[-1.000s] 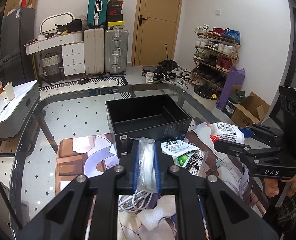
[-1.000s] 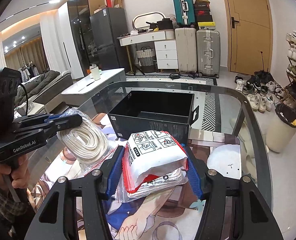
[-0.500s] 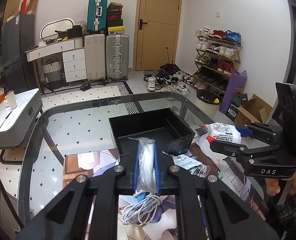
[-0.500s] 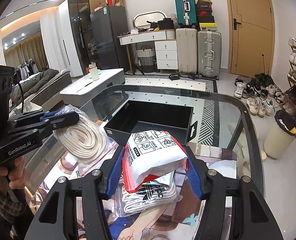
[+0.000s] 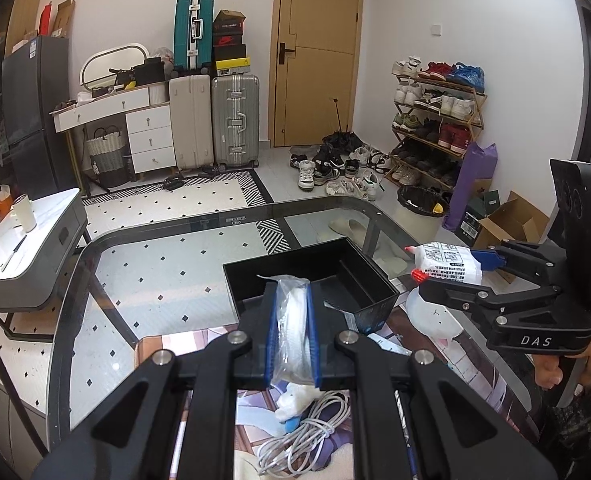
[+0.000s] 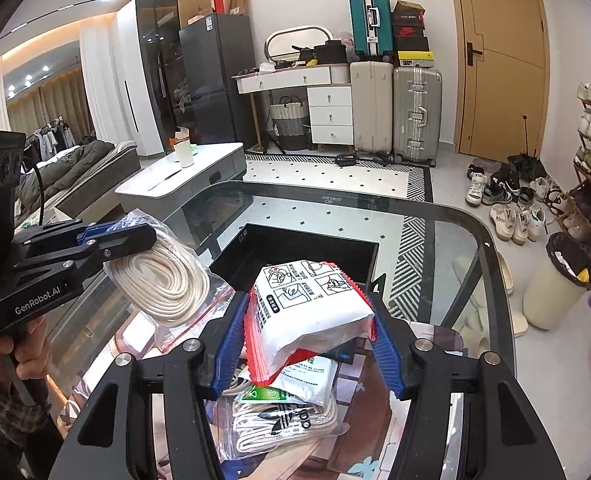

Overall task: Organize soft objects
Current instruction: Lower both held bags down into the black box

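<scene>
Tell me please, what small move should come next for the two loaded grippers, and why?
Probably carry both forward over the open black box before releasing. The left gripper clamps the bagged rope coil, the right gripper clamps the white packet, and both hang short of the box.

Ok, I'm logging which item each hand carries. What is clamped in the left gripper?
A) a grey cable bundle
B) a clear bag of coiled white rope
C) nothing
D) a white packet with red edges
B: in the right wrist view the left gripper pinches the top of a clear bag of coiled white rope; the white packet with red edges sits in the right gripper.
</scene>
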`<state>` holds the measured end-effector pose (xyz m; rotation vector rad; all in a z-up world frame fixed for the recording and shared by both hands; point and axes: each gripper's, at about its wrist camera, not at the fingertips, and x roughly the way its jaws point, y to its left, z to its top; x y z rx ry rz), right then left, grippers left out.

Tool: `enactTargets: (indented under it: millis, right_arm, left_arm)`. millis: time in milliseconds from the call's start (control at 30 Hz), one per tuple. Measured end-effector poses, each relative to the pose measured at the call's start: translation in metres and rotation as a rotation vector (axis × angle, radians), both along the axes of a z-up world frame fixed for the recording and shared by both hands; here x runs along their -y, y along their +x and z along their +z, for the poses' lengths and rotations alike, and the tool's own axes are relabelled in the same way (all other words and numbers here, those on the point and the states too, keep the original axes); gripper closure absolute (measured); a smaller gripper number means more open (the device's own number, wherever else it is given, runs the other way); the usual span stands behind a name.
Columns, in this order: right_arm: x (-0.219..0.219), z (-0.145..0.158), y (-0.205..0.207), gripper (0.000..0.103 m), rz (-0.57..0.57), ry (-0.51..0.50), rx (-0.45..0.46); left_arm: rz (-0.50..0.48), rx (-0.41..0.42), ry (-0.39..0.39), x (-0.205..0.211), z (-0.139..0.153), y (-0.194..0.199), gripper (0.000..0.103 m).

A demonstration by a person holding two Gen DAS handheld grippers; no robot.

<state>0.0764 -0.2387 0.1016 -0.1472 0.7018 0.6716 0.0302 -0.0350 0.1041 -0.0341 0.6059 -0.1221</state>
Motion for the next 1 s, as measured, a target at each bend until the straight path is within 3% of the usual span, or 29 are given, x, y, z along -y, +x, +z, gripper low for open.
enactTargets:
  millis: [1000]
  right_arm:
    - [-0.026,-0.004,0.046,0.045,-0.008,-0.071,-0.035]
  left_arm:
    - [0.004,-0.015,-0.002,-0.008,0.007,0.063,0.093]
